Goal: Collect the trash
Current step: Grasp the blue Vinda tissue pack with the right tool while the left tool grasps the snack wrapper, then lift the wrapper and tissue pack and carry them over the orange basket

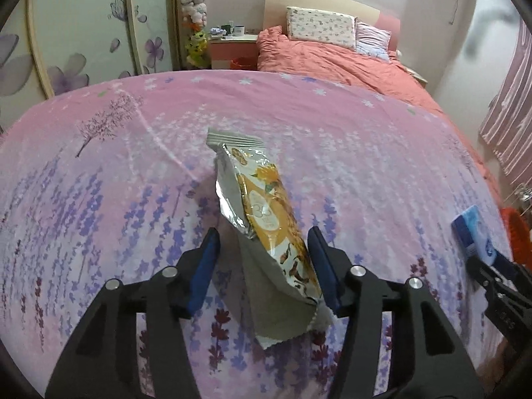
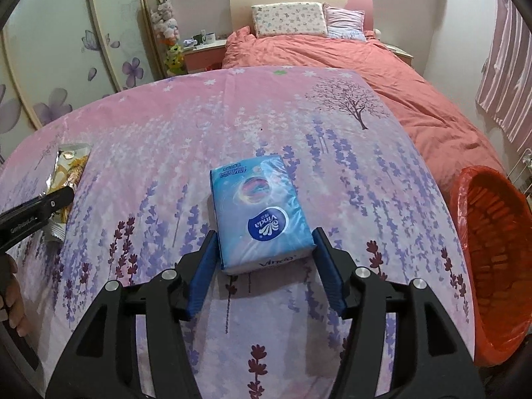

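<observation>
A torn orange-and-silver snack wrapper (image 1: 266,212) stands on edge on the pink flowered bedspread (image 1: 133,166). It sits between the blue pads of my left gripper (image 1: 262,232) and leans on the right pad; a gap shows at the left pad, so the jaws are open. A blue tissue pack (image 2: 259,216) lies flat on the spread. Its near end is between the pads of my right gripper (image 2: 265,232), which stand close beside its sides without squeezing it. The wrapper (image 2: 66,179) and left gripper also show at the far left of the right wrist view.
A basket lined with a red bag (image 2: 492,266) stands beside the bed at the right. Beyond the spread lie a coral duvet (image 2: 332,56) with pillows (image 2: 289,20), a bedside table (image 1: 232,43) and a wardrobe with flower doors (image 1: 83,33). A hand (image 2: 13,299) shows at the left edge.
</observation>
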Motion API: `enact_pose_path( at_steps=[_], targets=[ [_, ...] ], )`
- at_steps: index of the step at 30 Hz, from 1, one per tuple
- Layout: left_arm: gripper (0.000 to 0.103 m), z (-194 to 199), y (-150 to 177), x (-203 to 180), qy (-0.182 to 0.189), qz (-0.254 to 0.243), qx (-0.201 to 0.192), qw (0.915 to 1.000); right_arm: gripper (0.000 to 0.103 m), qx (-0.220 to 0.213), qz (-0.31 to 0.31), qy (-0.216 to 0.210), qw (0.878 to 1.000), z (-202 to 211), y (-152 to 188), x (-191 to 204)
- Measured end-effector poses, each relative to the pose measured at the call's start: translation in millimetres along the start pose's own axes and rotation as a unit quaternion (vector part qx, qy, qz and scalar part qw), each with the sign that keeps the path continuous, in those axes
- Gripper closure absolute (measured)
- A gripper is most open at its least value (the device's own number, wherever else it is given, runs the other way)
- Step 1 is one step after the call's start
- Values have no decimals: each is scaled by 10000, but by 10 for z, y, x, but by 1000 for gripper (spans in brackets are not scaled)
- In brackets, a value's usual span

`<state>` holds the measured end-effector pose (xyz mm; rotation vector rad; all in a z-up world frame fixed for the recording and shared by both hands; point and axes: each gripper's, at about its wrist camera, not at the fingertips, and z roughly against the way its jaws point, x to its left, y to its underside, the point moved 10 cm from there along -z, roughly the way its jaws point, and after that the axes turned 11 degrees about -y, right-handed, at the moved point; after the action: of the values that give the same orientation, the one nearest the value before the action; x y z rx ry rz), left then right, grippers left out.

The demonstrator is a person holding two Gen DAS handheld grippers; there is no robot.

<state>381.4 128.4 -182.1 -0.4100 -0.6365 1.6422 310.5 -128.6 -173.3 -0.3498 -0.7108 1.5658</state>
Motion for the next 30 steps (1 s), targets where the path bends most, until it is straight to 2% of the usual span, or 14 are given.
enact_pose_path(
  at_steps=[6,13,20,30],
  targets=[
    [57,3,3,79,-57,63,-47,10000,44,6,14,25,10000,-10,9,19],
    [58,20,37,145,-24,158,-45,9999,45,-3,-18,53,10000,-5,14,27],
    [58,16,55,105,-271,-31,-33,9996,45,-5,-25,52,10000,-5,19,10],
    [58,23,55,87,-218,6,-30,9998,45,-4,-27,45,10000,-1,18,6]
  ],
)
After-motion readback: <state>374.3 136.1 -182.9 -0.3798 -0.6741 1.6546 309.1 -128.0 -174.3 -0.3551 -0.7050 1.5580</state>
